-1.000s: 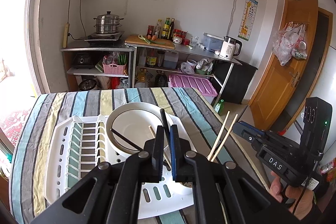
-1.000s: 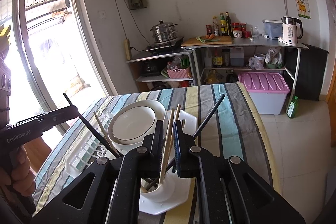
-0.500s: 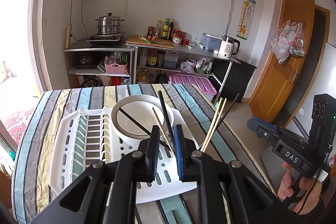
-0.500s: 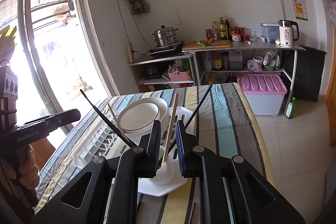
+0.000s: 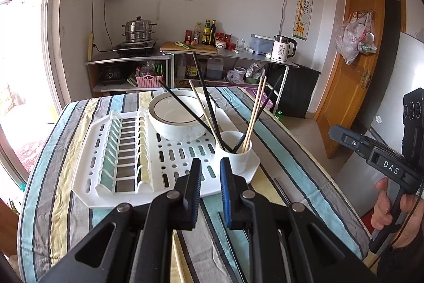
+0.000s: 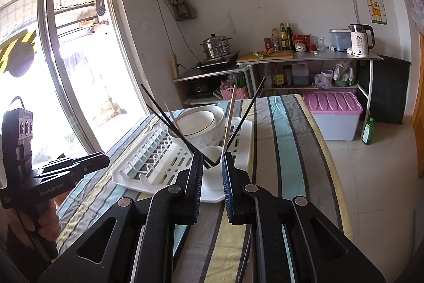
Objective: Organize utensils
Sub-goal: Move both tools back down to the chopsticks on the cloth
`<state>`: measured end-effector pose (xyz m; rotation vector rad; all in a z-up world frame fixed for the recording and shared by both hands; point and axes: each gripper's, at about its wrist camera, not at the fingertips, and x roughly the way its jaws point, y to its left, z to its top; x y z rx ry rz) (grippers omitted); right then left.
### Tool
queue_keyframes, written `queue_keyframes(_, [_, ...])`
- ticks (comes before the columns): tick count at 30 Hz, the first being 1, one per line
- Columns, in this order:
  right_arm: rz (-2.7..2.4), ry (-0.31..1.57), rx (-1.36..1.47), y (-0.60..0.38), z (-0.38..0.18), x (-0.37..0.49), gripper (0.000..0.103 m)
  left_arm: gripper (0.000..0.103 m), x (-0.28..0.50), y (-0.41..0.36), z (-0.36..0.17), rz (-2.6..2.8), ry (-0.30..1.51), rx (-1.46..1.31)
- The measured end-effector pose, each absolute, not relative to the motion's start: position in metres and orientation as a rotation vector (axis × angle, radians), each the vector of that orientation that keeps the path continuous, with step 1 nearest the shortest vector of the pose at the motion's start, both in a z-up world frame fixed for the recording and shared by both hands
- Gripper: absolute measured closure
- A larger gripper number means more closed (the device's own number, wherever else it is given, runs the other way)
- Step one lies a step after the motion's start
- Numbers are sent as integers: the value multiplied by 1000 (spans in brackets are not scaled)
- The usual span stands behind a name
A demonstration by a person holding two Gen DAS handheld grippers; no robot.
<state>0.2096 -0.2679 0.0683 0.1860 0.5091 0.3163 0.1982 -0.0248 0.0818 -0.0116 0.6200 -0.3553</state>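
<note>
A white cup [image 5: 235, 154] stands at the near right corner of a white dish rack [image 5: 127, 150] and holds several black and wooden chopsticks [image 5: 205, 110], which lean outward. My left gripper [image 5: 209, 166] is open and empty, just in front of the rack and short of the cup. My right gripper [image 6: 212, 159] is open and empty, close in front of the same cup [image 6: 213, 158], whose chopsticks [image 6: 229, 121] rise above the jaws. More chopsticks [image 5: 282, 190] lie on the cloth right of the rack.
A stack of white bowls [image 5: 177, 118] sits at the rack's far side. The table has a striped cloth [image 6: 286, 150]. A pink-lidded bin [image 6: 332, 113] and a green bottle [image 6: 368, 130] stand on the floor beyond. Shelves with kitchenware line the wall.
Both grippers have let go of their chopsticks, which now stand in the cup, and have opened and drawn back toward me.
</note>
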Motion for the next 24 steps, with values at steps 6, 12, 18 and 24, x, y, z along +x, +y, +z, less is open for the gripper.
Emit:
queue_keyframes(6, [316,525,177,-269,57,180,88,88,163,-18,65,-349,632,1])
queue_keyframes(12, [315,551,182,-272,46,164,88,88,143,-11,48,-345,663,-6])
queue_keyframes(18, [307,573,185,-278,38,162,88,88,135,-5,33,-326,691,3])
queue_keyframes(24, [297,594,173,-275,31,167,88,84,143,3,17,-284,732,-1])
